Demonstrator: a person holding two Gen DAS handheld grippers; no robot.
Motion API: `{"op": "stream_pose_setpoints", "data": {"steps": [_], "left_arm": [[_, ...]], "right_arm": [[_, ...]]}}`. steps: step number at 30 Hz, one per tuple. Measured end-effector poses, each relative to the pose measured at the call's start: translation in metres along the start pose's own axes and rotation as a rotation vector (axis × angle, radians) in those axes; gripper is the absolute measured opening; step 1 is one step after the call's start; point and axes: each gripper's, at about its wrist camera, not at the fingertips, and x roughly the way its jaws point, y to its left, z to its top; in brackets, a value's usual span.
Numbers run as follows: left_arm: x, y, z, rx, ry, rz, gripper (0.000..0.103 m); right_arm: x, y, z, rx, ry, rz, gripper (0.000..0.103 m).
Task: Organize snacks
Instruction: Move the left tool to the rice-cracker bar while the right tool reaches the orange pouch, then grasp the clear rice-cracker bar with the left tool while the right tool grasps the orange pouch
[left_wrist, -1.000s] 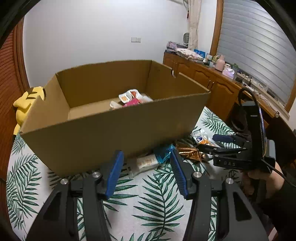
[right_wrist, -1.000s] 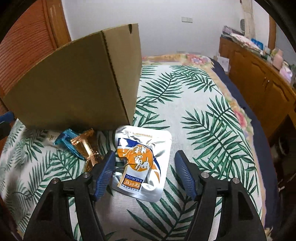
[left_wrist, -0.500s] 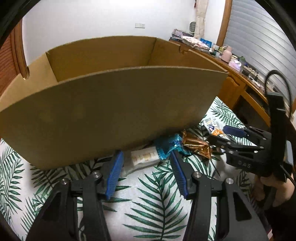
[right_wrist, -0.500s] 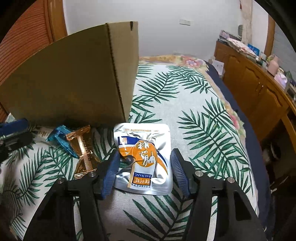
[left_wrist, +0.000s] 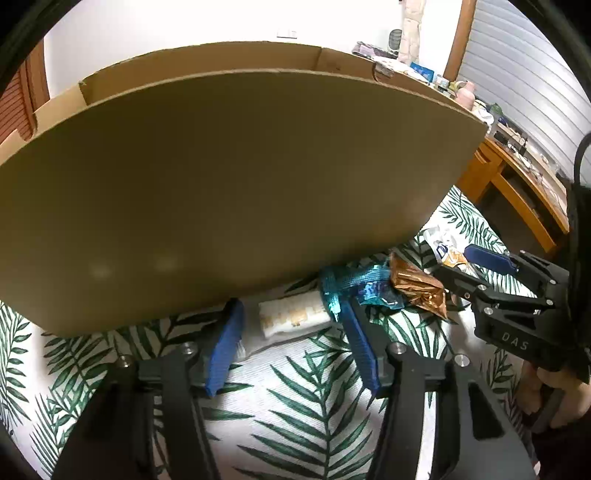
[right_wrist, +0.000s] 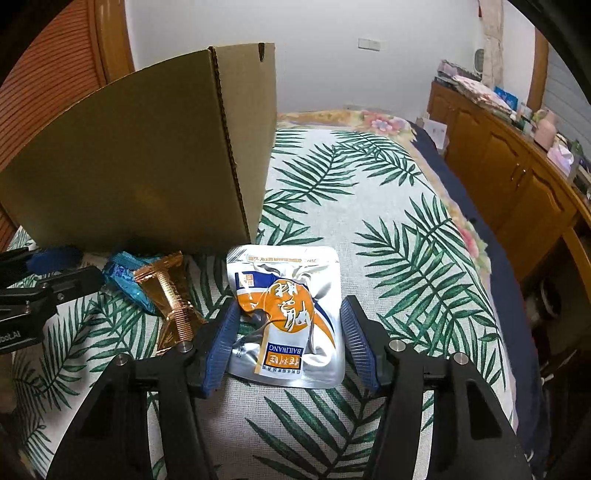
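Left gripper (left_wrist: 291, 332), lowered toward the cardboard box (left_wrist: 236, 192) with jaws just widened, straddles the white snack bar (left_wrist: 291, 317) ungripped; at its 3 o'clock, right gripper (right_wrist: 290, 332), just narrowed, brackets the silver pouch (right_wrist: 286, 314), its grip uncertain.

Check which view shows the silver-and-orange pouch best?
Right wrist view: the silver-and-orange pouch lies whole and close between the right tongs. Left wrist view shows only a sliver behind those tongs.

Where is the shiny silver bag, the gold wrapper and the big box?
silver bag (right_wrist: 286, 317), right wrist view, on its orange picture.
gold wrapper (right_wrist: 173, 295), right wrist view, on its ridged middle.
big box (left_wrist: 229, 192), left wrist view, on its near wall.
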Motion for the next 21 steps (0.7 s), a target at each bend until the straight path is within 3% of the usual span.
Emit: {"op": "stream_pose_setpoints", "data": {"steps": [7, 14, 21], "left_arm": [[0.002, -0.008, -0.004, 0.05, 0.003, 0.018, 0.058], [-0.004, -0.011, -0.013, 0.115, 0.011, 0.034, 0.04], [-0.016, -0.008, -0.018, 0.109, 0.024, 0.003, 0.038]], "right_arm": [[0.0, 0.0, 0.0, 0.0, 0.0, 0.0, 0.058], [0.0, 0.0, 0.0, 0.0, 0.0, 0.0, 0.058], [0.0, 0.0, 0.0, 0.0, 0.0, 0.001, 0.058]]}}
